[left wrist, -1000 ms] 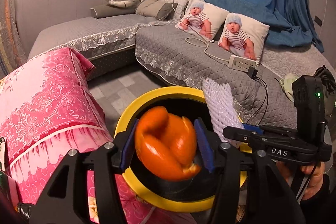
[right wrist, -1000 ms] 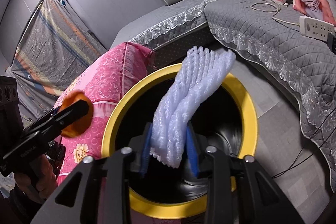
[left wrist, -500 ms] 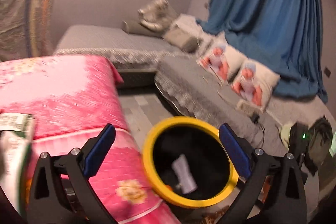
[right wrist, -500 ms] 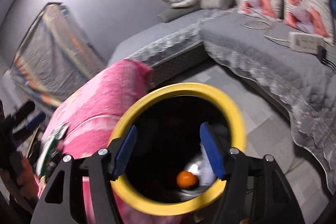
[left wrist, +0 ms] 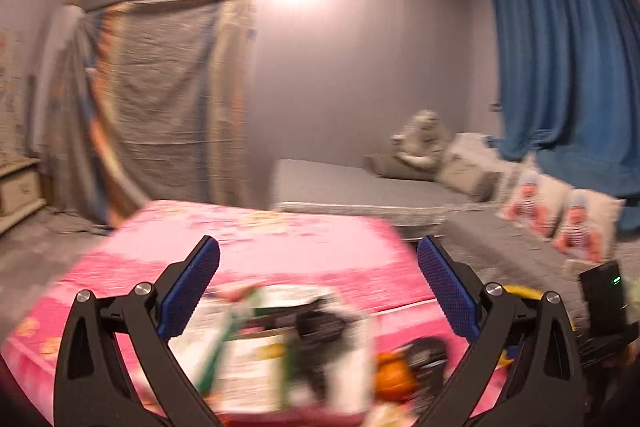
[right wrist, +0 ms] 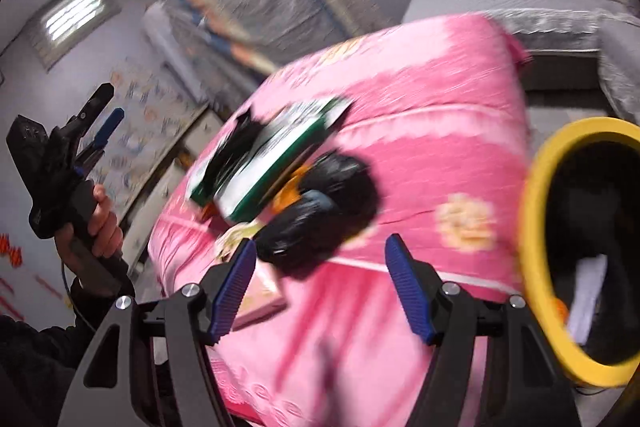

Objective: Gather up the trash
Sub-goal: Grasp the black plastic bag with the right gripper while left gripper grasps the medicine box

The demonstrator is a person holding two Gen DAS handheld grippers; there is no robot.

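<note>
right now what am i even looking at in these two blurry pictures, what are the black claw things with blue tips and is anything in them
No robot here: a person holds a black two-finger grabber tool in each hand, and a small wide-angle camera on each tool looks out along its fingers. One picture comes from the left gripper, the other from the right gripper. The right-hand view also catches the left tool from the side, gripped by the person's hand.

Both sets of blue-padded jaws have just been opening, and nothing sits between them.

Below them is a surface under a pink flowered cloth. On it lies a blurred pile of trash: a green-and-white flat carton, a crumpled black plastic bag and something orange. At the right stands a black bin with a yellow rim, with a white scrap inside.
</note>
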